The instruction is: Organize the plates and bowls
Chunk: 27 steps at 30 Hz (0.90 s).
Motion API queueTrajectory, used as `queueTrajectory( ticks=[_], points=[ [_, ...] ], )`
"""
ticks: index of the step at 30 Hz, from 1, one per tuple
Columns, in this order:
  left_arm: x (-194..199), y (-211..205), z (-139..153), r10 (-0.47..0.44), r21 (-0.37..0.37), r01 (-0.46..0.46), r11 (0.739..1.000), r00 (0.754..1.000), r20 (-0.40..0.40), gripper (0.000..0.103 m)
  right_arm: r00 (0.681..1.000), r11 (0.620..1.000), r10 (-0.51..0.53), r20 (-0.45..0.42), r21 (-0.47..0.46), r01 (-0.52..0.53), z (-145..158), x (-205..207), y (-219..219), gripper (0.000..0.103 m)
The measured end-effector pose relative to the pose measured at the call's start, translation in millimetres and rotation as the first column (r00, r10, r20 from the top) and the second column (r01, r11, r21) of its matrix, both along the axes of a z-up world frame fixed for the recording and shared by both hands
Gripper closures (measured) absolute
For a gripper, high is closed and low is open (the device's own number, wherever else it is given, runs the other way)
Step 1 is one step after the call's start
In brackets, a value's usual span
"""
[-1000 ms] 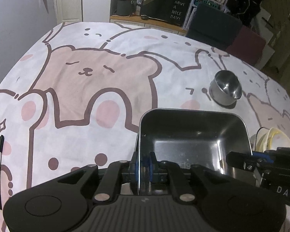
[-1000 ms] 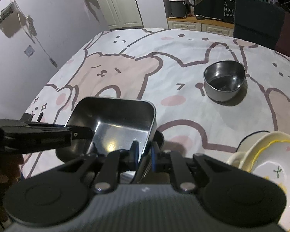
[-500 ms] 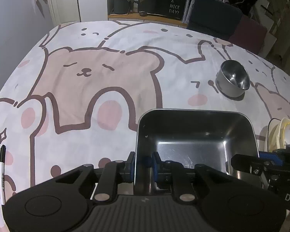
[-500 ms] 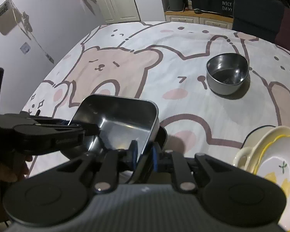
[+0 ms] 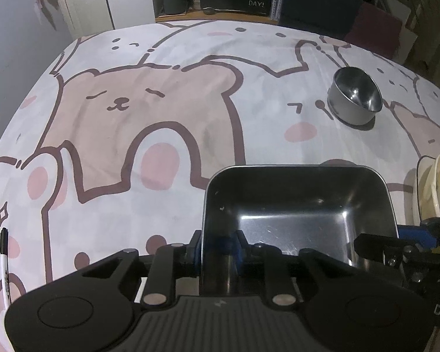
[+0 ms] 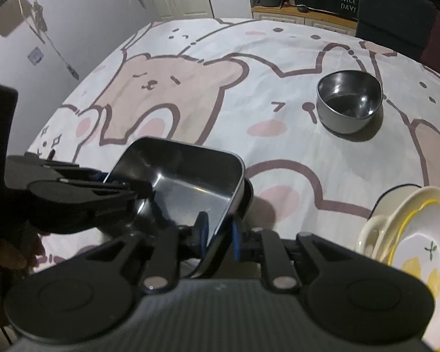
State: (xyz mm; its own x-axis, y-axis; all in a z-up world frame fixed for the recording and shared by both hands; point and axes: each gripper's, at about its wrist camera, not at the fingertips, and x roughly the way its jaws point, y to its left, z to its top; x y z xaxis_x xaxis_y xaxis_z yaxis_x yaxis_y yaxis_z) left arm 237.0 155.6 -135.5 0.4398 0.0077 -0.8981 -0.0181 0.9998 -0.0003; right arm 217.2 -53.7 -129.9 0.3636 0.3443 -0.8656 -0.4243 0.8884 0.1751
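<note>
A square steel tray (image 5: 296, 199) (image 6: 184, 176) rests near the table's front edge on a dark dish (image 6: 248, 196) that shows only under its right side. My left gripper (image 5: 217, 246) straddles the tray's near left wall; its jaws are opening and the pads stand slightly off the wall. It also shows in the right wrist view as the left gripper (image 6: 140, 189) at the tray's left rim. My right gripper (image 6: 219, 231) is shut on the tray's near right wall. A round steel bowl (image 5: 355, 99) (image 6: 349, 102) stands alone at the far right.
Stacked cream and yellow ceramic dishes (image 6: 410, 234) (image 5: 431, 187) sit close to the tray's right. A marker pen (image 5: 3, 261) lies at the front left. A dark chair (image 5: 316, 6) stands behind the table. A hand (image 6: 11, 252) holds the left gripper.
The left gripper's pads have spread apart around the tray wall. The right gripper's pads have widened only slightly. The tray has stayed in place.
</note>
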Motion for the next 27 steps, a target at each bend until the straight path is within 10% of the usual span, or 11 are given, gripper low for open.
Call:
queueTrajectory(
  ticks=[27],
  points=[
    [4.6, -1.4, -9.4, -0.004, 0.038, 0.005, 0.999, 0.999, -0.044, 0.081, 0.999, 0.996, 0.054, -0.002, -0.064, -0.055, -5.9, -2.1, 2.2, 0.086]
  ],
)
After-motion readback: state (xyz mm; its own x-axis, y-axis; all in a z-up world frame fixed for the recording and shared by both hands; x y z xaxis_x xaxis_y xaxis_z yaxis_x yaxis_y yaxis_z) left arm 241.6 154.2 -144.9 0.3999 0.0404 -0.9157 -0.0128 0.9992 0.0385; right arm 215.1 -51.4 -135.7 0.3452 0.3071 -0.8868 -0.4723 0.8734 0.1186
